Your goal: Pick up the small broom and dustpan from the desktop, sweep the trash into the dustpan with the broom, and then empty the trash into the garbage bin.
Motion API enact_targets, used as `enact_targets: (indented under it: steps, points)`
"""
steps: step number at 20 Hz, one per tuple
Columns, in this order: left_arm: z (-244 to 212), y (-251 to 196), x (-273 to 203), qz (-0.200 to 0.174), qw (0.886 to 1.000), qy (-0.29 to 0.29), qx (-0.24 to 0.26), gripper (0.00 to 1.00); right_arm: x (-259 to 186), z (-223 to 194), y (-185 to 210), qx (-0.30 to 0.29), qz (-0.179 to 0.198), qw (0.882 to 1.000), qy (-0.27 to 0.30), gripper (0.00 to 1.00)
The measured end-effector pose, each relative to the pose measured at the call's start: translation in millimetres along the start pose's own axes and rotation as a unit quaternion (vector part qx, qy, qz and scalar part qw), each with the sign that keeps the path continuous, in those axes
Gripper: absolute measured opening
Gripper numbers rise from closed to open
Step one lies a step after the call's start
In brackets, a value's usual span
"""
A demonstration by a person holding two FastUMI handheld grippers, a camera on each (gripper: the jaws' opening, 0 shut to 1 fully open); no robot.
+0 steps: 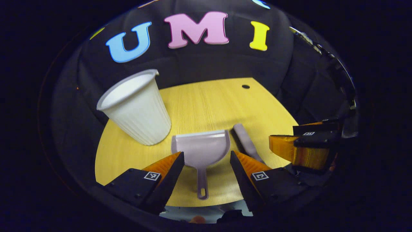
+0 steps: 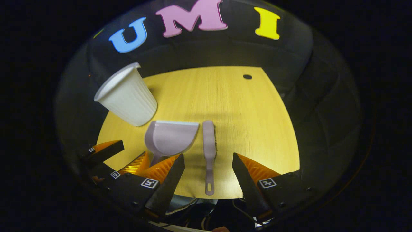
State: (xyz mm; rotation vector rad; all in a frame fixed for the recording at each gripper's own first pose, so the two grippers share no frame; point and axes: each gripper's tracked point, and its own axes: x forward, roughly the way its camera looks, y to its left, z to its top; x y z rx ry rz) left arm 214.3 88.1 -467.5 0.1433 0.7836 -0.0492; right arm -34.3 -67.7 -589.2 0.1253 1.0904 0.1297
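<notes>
A pale lilac dustpan [image 1: 201,148] lies flat on the yellow wooden table [image 1: 206,100], its handle pointing at me. My left gripper [image 1: 207,154] is open, with one finger on either side of that handle, just above it. To the right of the pan lies the matching small broom [image 1: 246,141]. In the right gripper view the broom [image 2: 209,148] runs lengthwise between the open fingers of my right gripper [image 2: 208,158]. The dustpan [image 2: 169,137] sits to its left. A white ribbed bin [image 1: 135,106] stands at the table's left rear.
The right gripper [image 1: 289,141] hovers at the right of the left gripper view, and the left gripper [image 2: 124,154] shows low on the left of the right gripper view. A small dark hole [image 2: 247,76] marks the table's far right corner. The bin [image 2: 125,95] stands close behind the pan.
</notes>
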Motion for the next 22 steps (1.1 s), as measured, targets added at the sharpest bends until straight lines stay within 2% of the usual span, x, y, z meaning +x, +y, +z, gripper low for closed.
enact_targets:
  steps: [3,5,7,9,12,13,14,15,16,17,19,20,22]
  points:
    - [43.3,9.3,-46.9,0.013,0.993,-0.117,-0.006,0.85,-68.3,47.4,4.2,-0.010,-0.004,0.992,-0.126,0.96]
    - [60.4,13.7,-66.2,0.005,0.984,-0.174,-0.037,0.85,-105.9,76.4,4.7,-0.020,-0.013,0.978,-0.209,0.96]
    - [66.9,19.7,-93.2,-0.001,0.972,-0.225,-0.070,0.85,-154.4,104.0,8.6,-0.040,-0.028,0.956,-0.288,0.95]
    - [66.8,23.5,-109.3,0.002,0.956,-0.280,-0.086,0.84,-190.6,108.8,12.6,-0.062,-0.039,0.933,-0.352,0.95]
    - [63.7,25.3,-133.8,0.019,0.924,-0.369,-0.098,0.82,-220.0,114.5,18.4,-0.069,-0.031,0.898,-0.434,0.95]
    - [61.5,25.6,-136.1,0.028,0.918,-0.383,-0.098,0.82,-229.2,114.2,19.2,-0.071,-0.033,0.889,-0.451,0.90]
    - [61.6,24.7,-134.6,0.036,0.914,-0.392,-0.097,0.82,-235.0,110.7,19.4,-0.070,-0.032,0.881,-0.466,0.95]
    - [62.3,22.4,-135.0,0.039,0.910,-0.402,-0.094,0.82,-238.3,109.9,19.7,-0.069,-0.027,0.872,-0.485,0.91]
    - [61.5,20.3,-135.8,0.040,0.907,-0.410,-0.092,0.82,-236.9,107.9,19.8,-0.066,-0.020,0.863,-0.500,0.94]
    - [57.5,20.1,-135.8,0.041,0.907,-0.408,-0.092,0.82,-237.5,108.9,18.7,-0.064,-0.014,0.855,-0.515,0.91]
    - [49.6,18.8,-130.4,0.039,0.915,-0.389,-0.100,0.82,-236.1,107.1,15.5,-0.064,-0.009,0.852,-0.520,0.94]
    - [47.0,14.5,-129.8,0.029,0.917,-0.384,-0.107,0.82,-240.5,105.5,16.5,-0.061,-0.006,0.850,-0.523,0.91]
    - [51.1,16.4,-127.1,0.016,0.914,-0.388,-0.114,0.82,-244.2,108.5,13.9,-0.058,-0.008,0.848,-0.527,0.91]
